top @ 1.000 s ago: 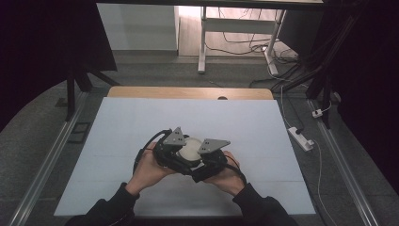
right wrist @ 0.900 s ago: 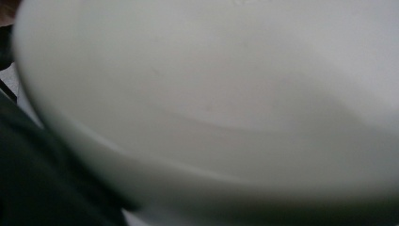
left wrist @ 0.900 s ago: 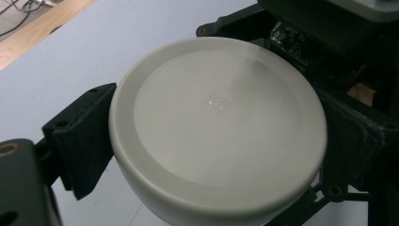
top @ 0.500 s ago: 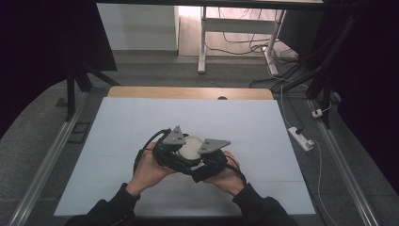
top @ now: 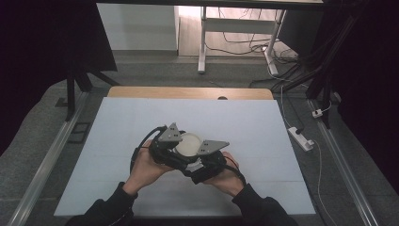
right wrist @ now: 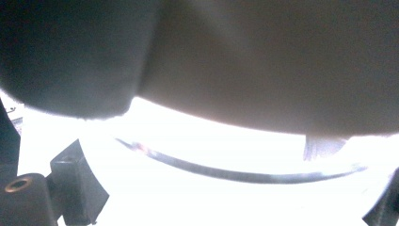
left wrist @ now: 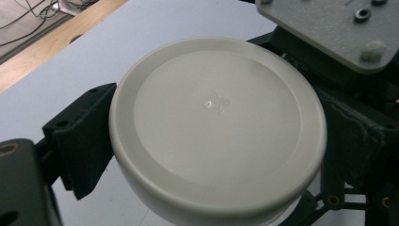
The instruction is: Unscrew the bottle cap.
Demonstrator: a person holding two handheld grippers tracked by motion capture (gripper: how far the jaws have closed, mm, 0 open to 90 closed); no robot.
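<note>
Grippers meet near the surface's front edge, and nothing has shifted over the last second. The left gripper (top: 176,146) clamps a white round container (left wrist: 216,127) by its sides; the right gripper (top: 202,157) crowds against it, its grip impossible to judge. The surface (top: 141,117) around them lies bare, nothing obstructing.

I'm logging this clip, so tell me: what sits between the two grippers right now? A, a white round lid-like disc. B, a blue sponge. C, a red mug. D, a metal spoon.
A: the high view shows a white round disc between the left gripper and the right gripper, and the left gripper view shows its smooth rimmed top.
</note>
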